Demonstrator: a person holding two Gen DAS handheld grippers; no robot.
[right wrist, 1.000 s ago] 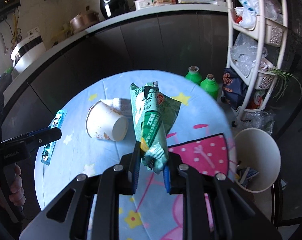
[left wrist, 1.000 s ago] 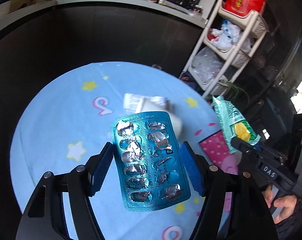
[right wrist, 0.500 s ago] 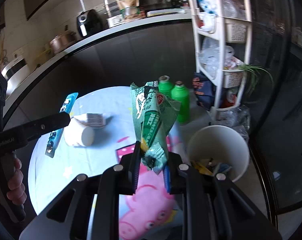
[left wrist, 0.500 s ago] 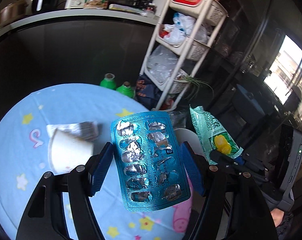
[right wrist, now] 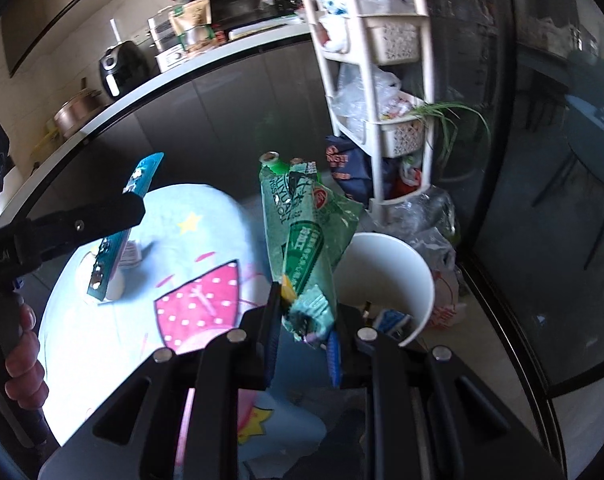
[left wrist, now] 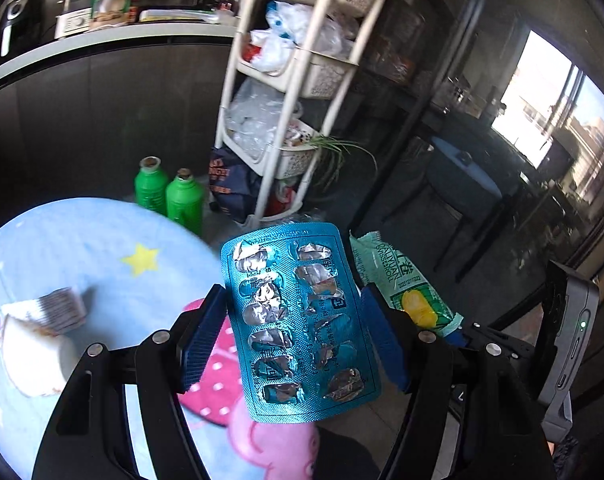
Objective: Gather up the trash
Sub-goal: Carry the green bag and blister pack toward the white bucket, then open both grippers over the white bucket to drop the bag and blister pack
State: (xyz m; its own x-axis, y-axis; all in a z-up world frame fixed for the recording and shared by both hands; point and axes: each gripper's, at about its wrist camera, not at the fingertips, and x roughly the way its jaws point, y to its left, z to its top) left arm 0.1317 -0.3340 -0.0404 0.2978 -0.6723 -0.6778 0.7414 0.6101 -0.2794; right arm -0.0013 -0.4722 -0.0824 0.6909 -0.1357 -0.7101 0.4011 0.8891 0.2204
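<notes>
My left gripper [left wrist: 294, 332] is shut on an empty blue blister pack [left wrist: 298, 320] and holds it upright over the table's right edge. My right gripper [right wrist: 302, 332] is shut on a green snack wrapper [right wrist: 305, 236], held beside the white trash bin [right wrist: 397, 252] on the floor, which has some trash inside. The wrapper [left wrist: 401, 284] and right gripper also show at the right of the left wrist view. The blister pack [right wrist: 118, 228] shows edge-on in the right wrist view. A tipped paper cup [left wrist: 30, 352] and a crumpled paper [left wrist: 62, 308] lie on the round table [left wrist: 102, 248].
Two green bottles [left wrist: 170, 196] stand on the floor past the table. A white shelf rack [left wrist: 286, 80] with bags and a plant stands behind the bin. A dark counter [right wrist: 182, 92] with appliances runs along the back. A glass door is at the right.
Both grippers have swung right, off the table middle toward the floor bin, each still holding its item. The cup and paper now lie far left in the left wrist view.
</notes>
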